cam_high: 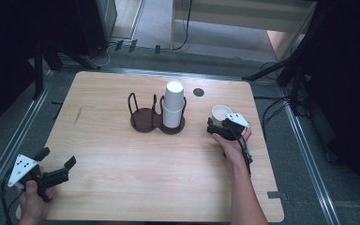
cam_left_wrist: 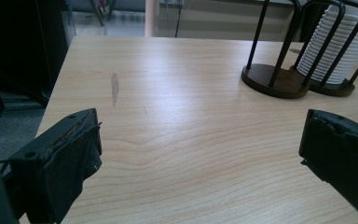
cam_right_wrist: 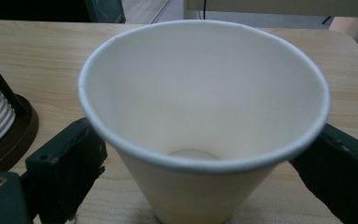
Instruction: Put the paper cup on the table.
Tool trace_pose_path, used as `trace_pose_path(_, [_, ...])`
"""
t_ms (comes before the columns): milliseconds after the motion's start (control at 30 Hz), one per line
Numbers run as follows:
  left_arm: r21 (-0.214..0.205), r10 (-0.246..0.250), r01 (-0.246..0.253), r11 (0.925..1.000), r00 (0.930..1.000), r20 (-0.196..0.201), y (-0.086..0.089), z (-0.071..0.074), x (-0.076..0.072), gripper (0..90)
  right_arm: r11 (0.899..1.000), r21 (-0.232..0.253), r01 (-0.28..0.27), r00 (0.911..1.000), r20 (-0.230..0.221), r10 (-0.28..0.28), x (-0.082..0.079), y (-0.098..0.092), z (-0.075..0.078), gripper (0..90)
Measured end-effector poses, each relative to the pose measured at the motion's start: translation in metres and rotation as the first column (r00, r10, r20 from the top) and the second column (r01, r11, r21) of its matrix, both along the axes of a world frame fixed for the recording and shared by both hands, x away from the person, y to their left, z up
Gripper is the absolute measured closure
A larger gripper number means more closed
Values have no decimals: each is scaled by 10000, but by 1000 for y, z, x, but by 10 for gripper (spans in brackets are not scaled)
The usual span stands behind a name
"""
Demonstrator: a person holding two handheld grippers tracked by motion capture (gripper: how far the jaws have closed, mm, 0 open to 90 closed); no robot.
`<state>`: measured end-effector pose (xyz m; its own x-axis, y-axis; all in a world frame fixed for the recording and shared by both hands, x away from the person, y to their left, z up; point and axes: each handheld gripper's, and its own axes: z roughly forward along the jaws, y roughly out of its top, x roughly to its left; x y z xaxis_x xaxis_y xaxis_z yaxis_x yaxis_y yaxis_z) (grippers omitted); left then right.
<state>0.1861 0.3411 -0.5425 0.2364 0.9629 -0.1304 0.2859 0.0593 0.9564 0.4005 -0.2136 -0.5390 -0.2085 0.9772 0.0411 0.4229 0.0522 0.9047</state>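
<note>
A white paper cup (cam_high: pixel 221 112) stands upright on the wooden table (cam_high: pixel 122 178), right of centre. My right gripper (cam_high: pixel 221 121) is open, with one jaw on each side of the cup (cam_right_wrist: pixel 200 116); its jaws stand wide and I see no squeeze on the cup wall. A dark wire cup rack (cam_high: pixel 143 119) sits mid-table; its left ring is empty, and its right ring holds a stack of white cups (cam_high: pixel 173 105), whose ribbed side (cam_left_wrist: pixel 335 51) is in the left gripper view. My left gripper (cam_high: pixel 57 158) hovers open and empty near the front left corner.
A small dark round hole (cam_high: pixel 198 92) lies behind the cup. A faint grey smear (cam_left_wrist: pixel 114 88) marks the table's left part. Black stands and cables surround the table on the floor. The rack's base (cam_right_wrist: pixel 18 135) is just left of the right gripper.
</note>
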Motion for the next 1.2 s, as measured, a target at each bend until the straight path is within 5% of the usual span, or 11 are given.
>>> trace_pose_path(567, [113,-19,19,9999,10000,15,-1,0,0,0,9987,-69,-504,9984,247,505,-31,-17,8,15])
trace_pose_path(1200, [303,-43,40,9995,10000,85,-4,0,-1,0,9971,271,-707,9916,1109,672,-68,-32,31,0])
